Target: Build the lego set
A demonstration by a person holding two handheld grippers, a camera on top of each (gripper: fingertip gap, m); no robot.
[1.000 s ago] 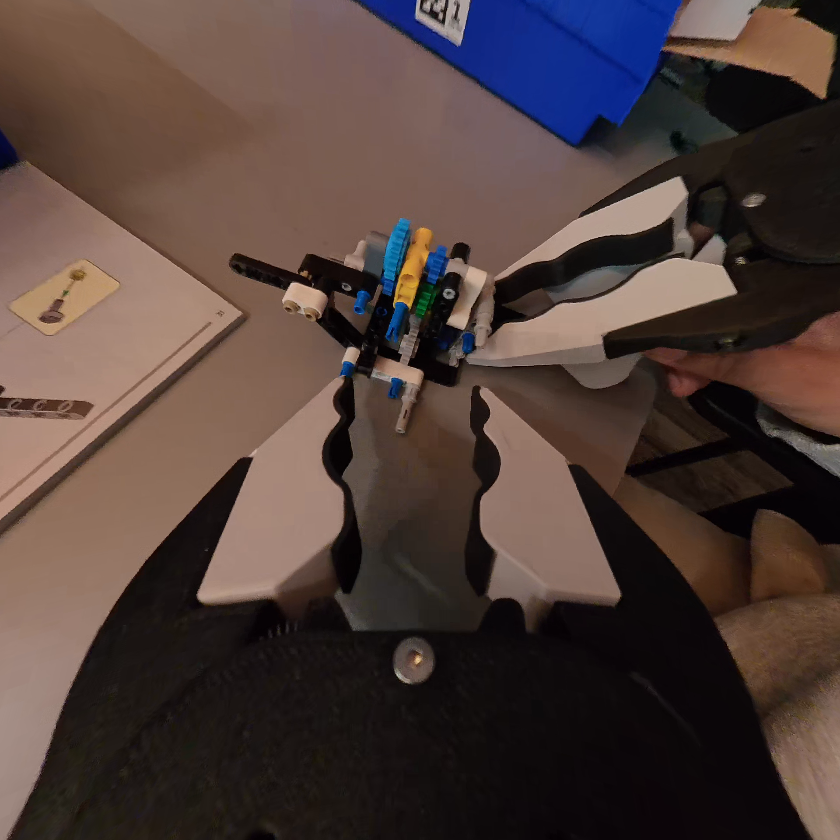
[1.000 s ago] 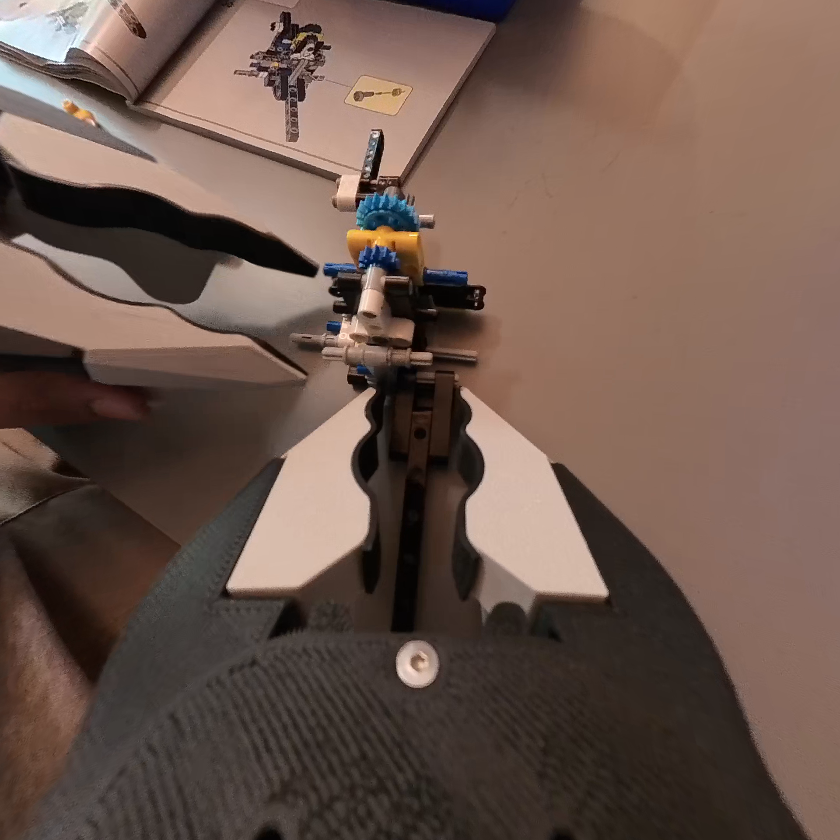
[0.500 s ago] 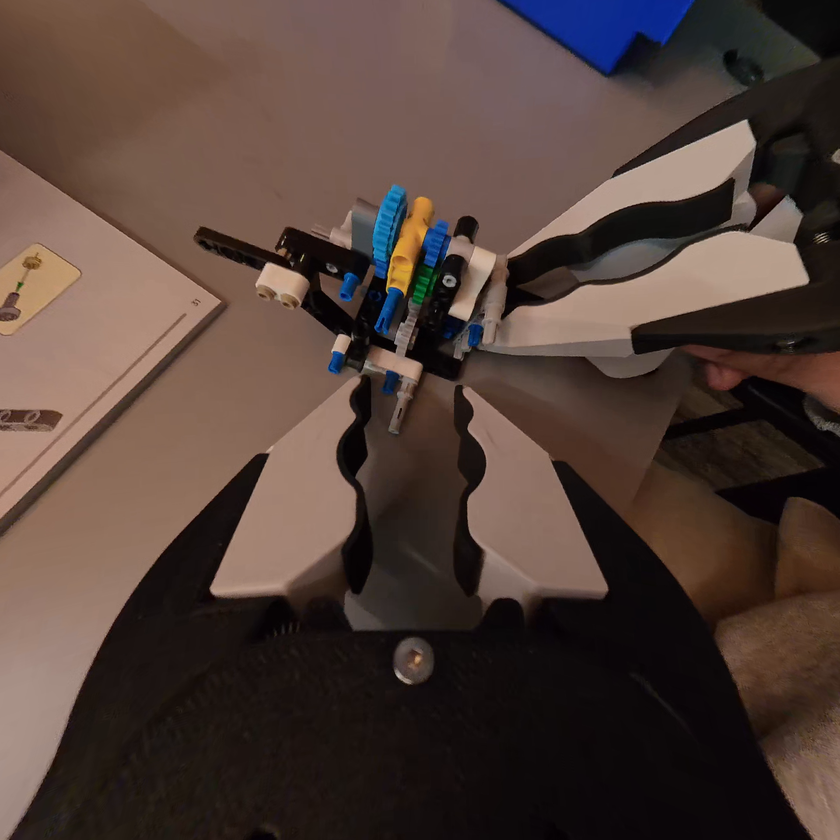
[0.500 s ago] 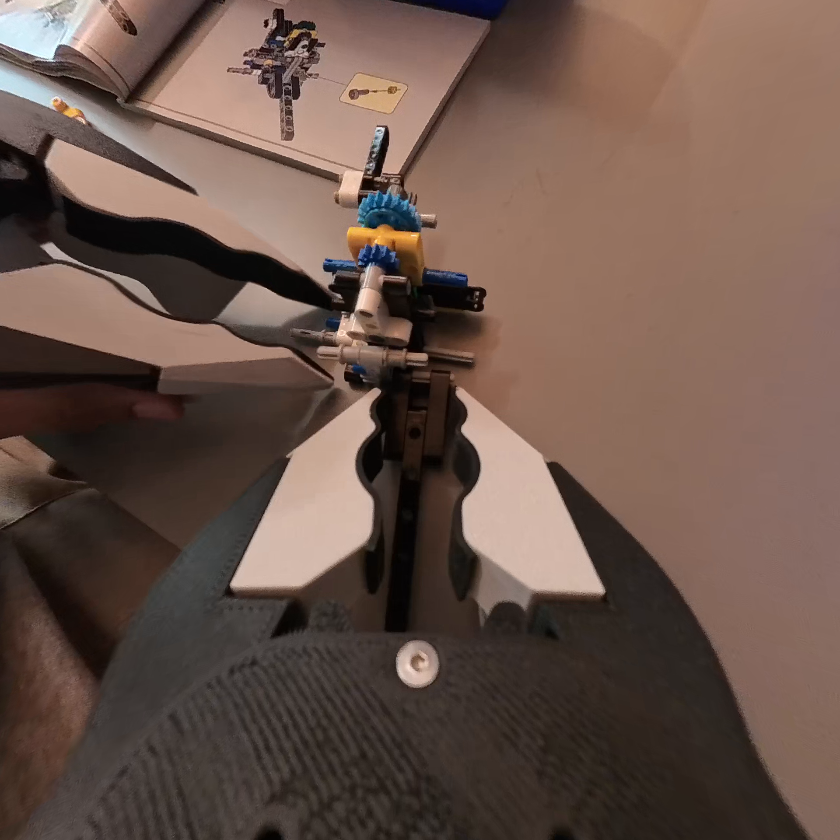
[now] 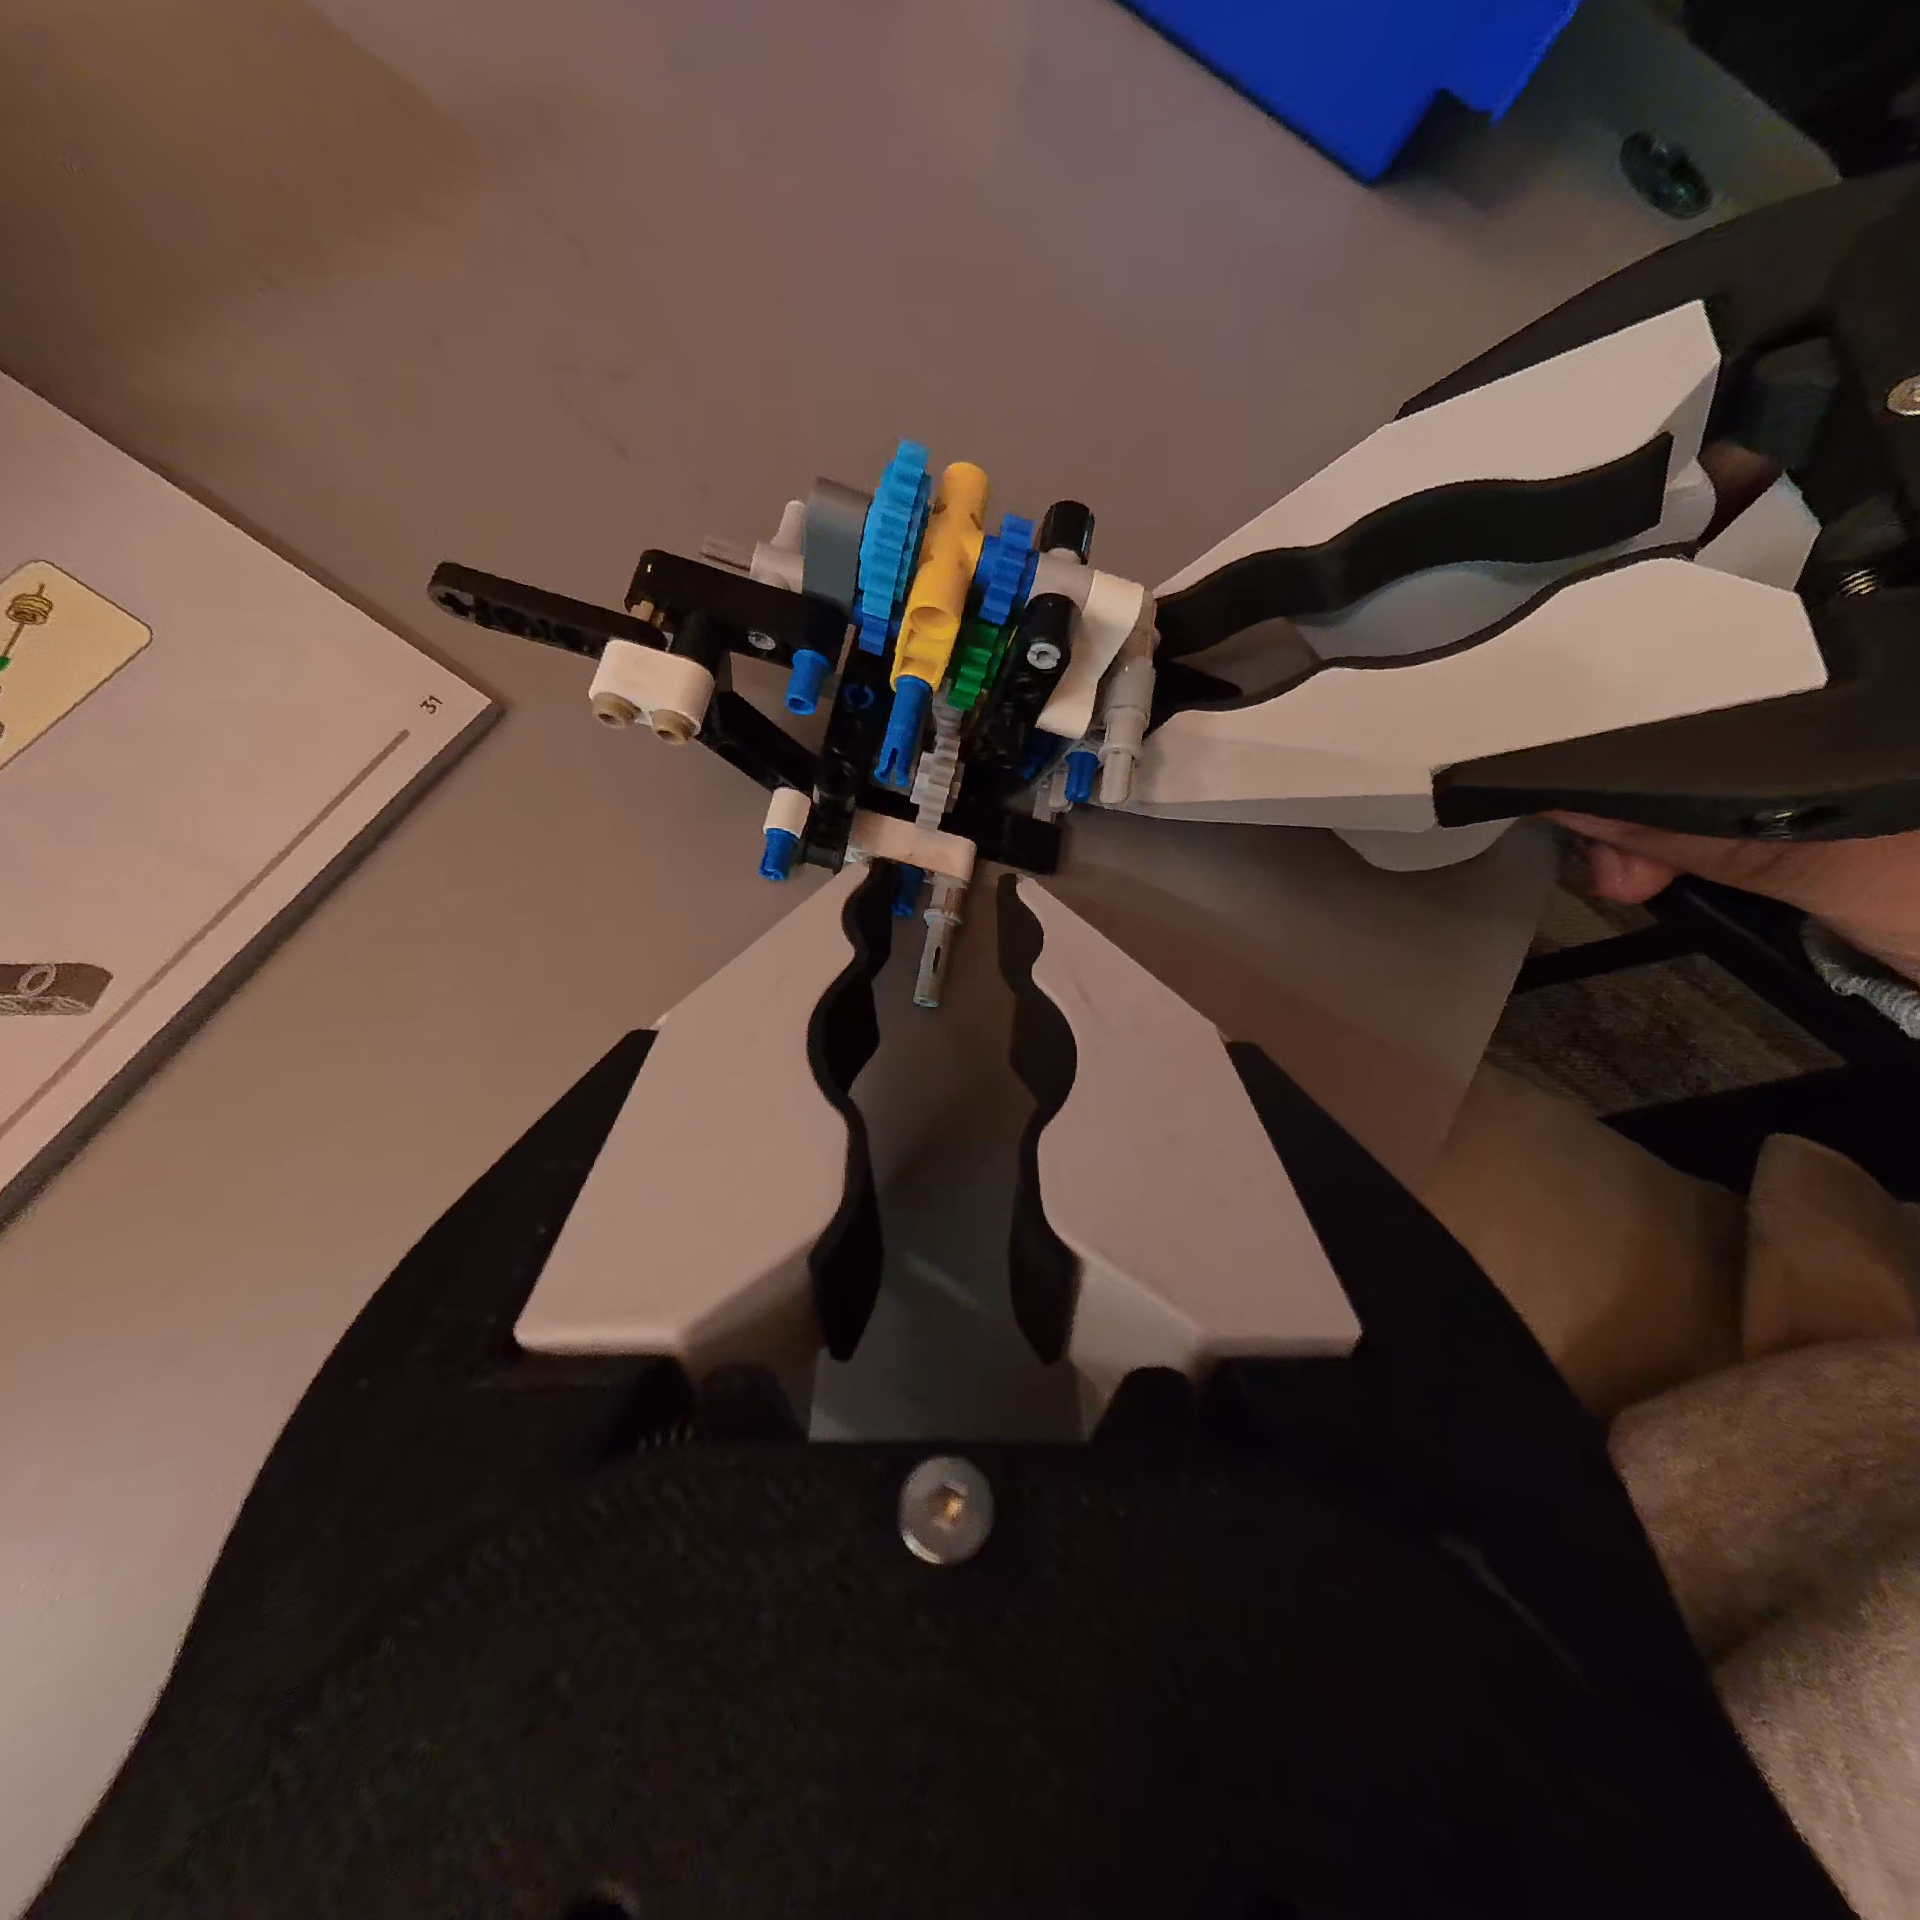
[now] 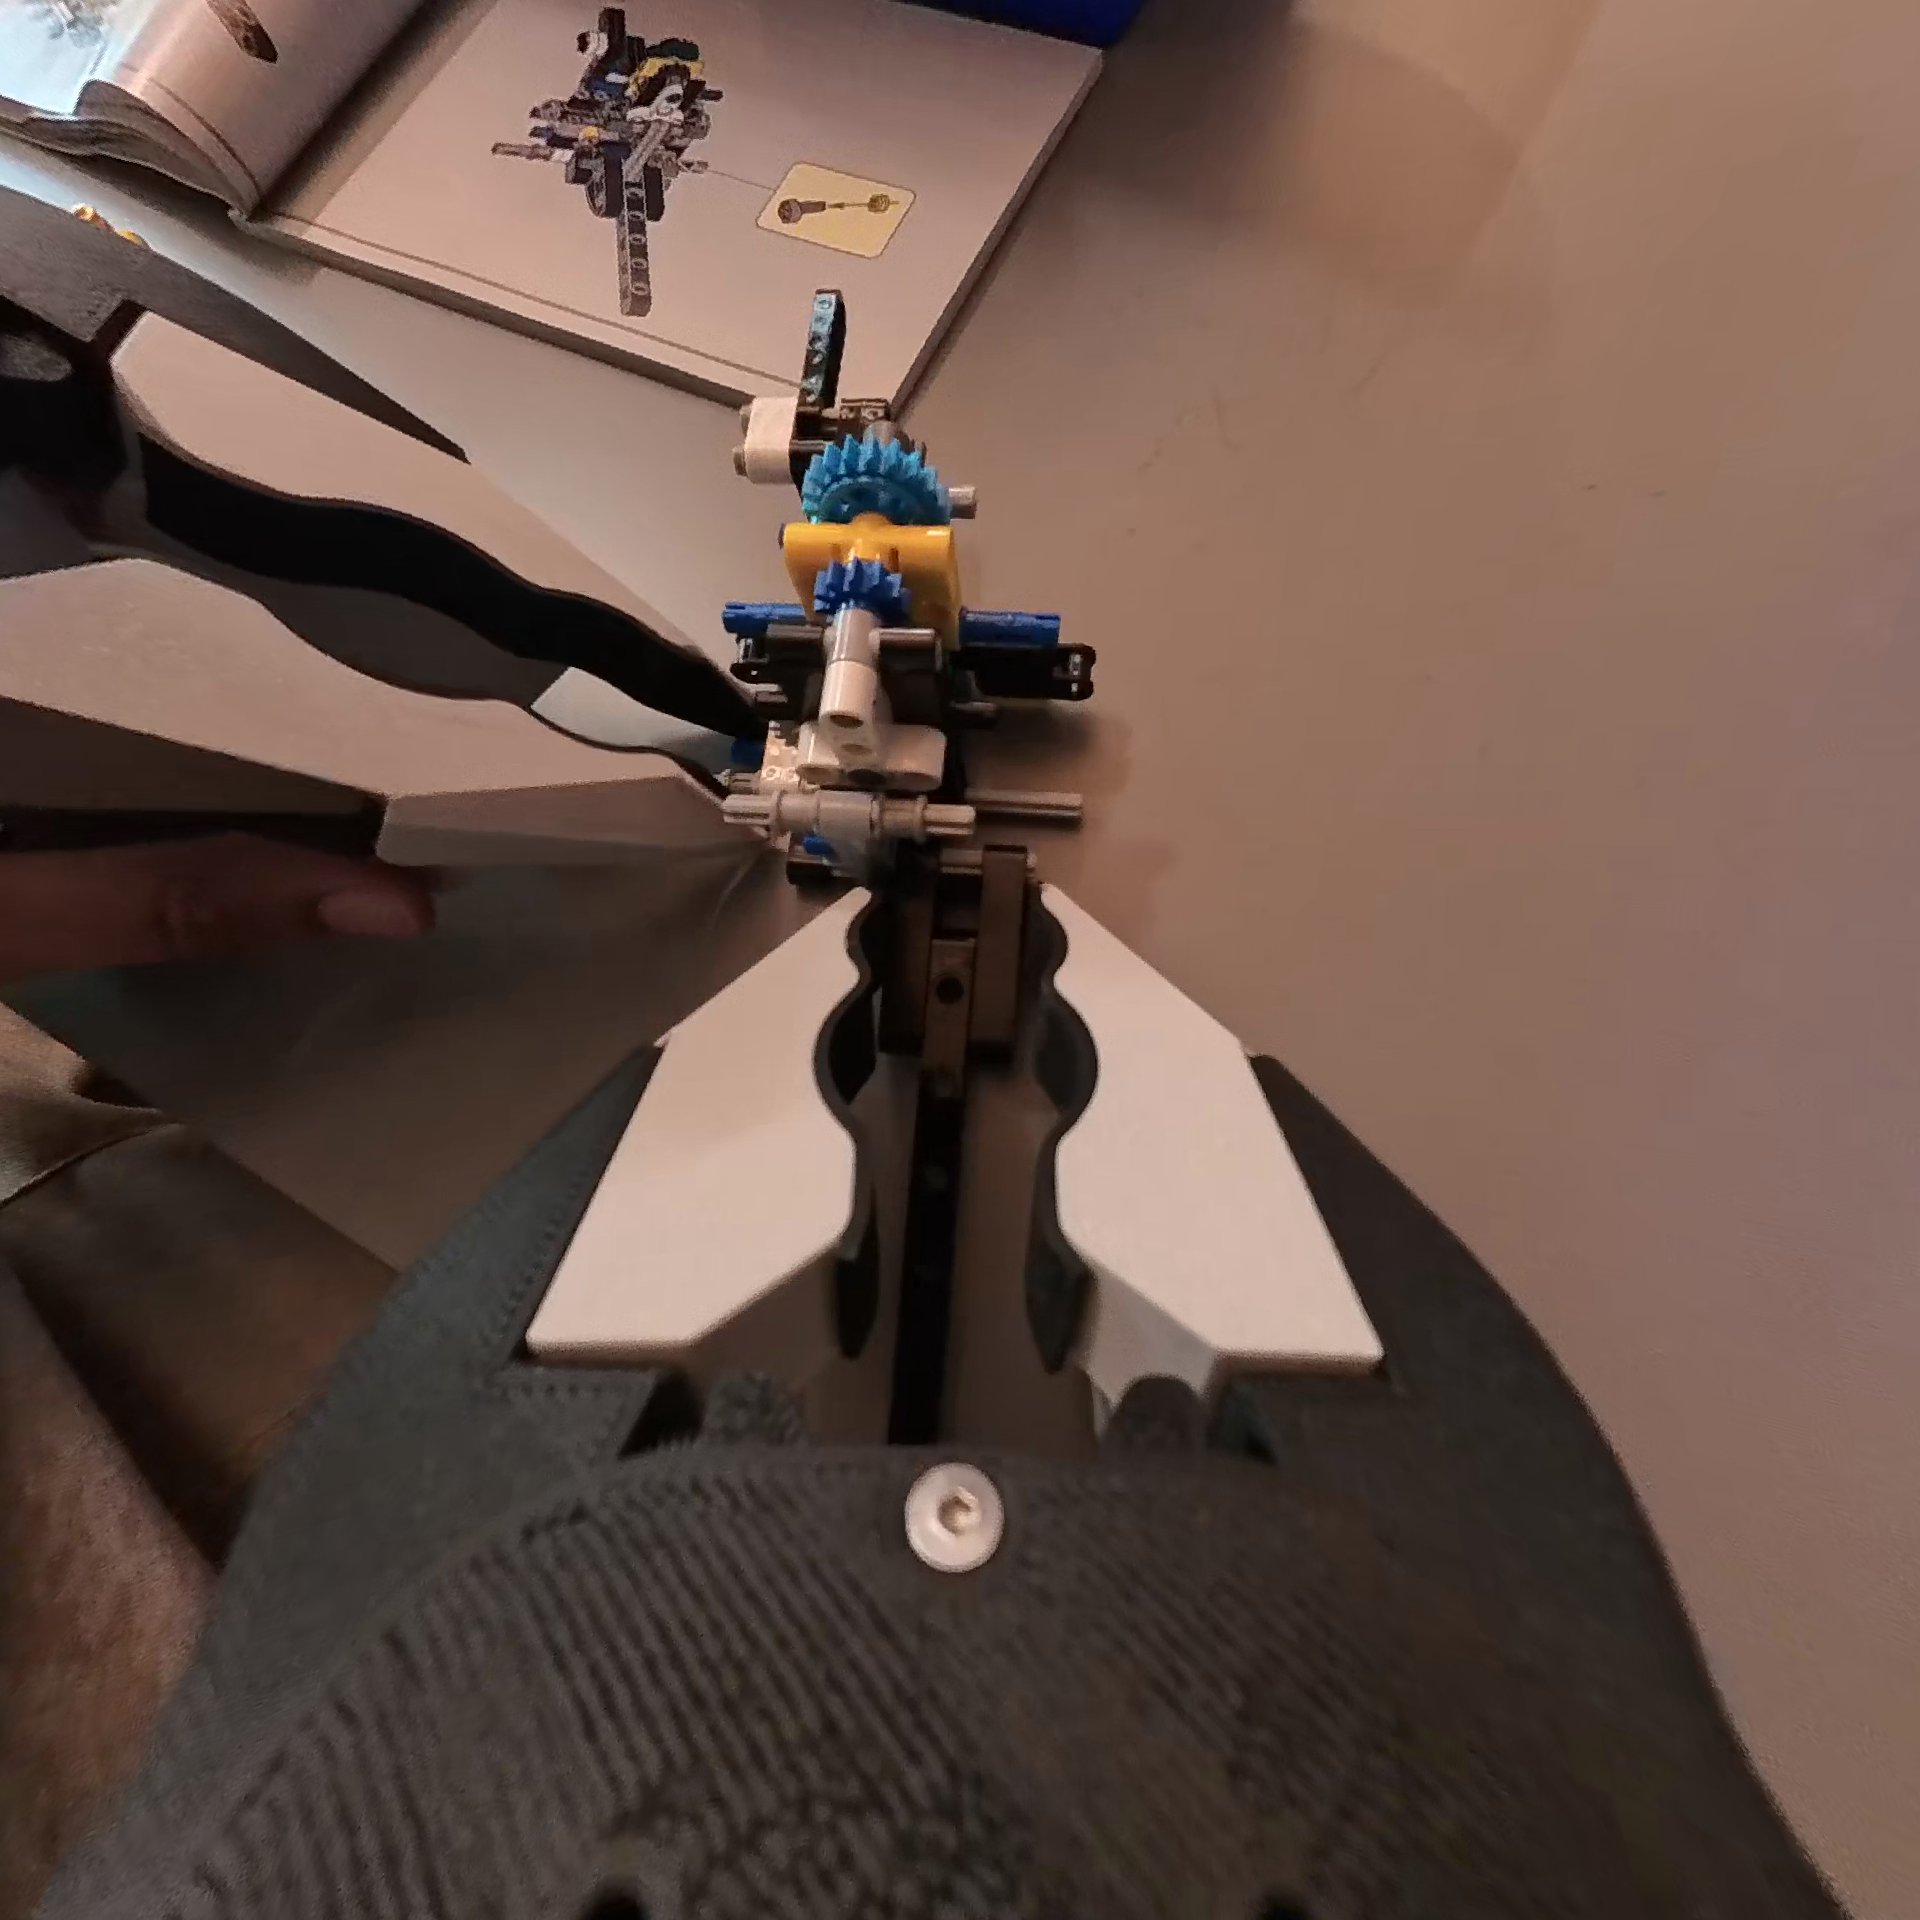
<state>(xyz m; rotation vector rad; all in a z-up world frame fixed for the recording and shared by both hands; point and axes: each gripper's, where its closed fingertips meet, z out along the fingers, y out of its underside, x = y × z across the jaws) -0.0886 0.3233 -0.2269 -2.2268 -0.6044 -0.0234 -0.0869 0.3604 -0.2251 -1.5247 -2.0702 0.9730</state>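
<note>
Trouble could come from the grey pin [image 5: 938, 940] jutting off the model [image 5: 914, 665]: the left gripper [image 5: 940, 914] has its jaws spread either side of it, not yet pinching, and a skewed squeeze might bend it or pop it loose. The right gripper [image 6: 951, 935] is clamped on the model's black beam [image 6: 951, 997], holding it just above the table [image 6: 1455, 520]; I'd guess a hard push could twist it free. Count: two grippers, one model, one booklet [image 6: 727, 156], three blue gears visible.
</note>
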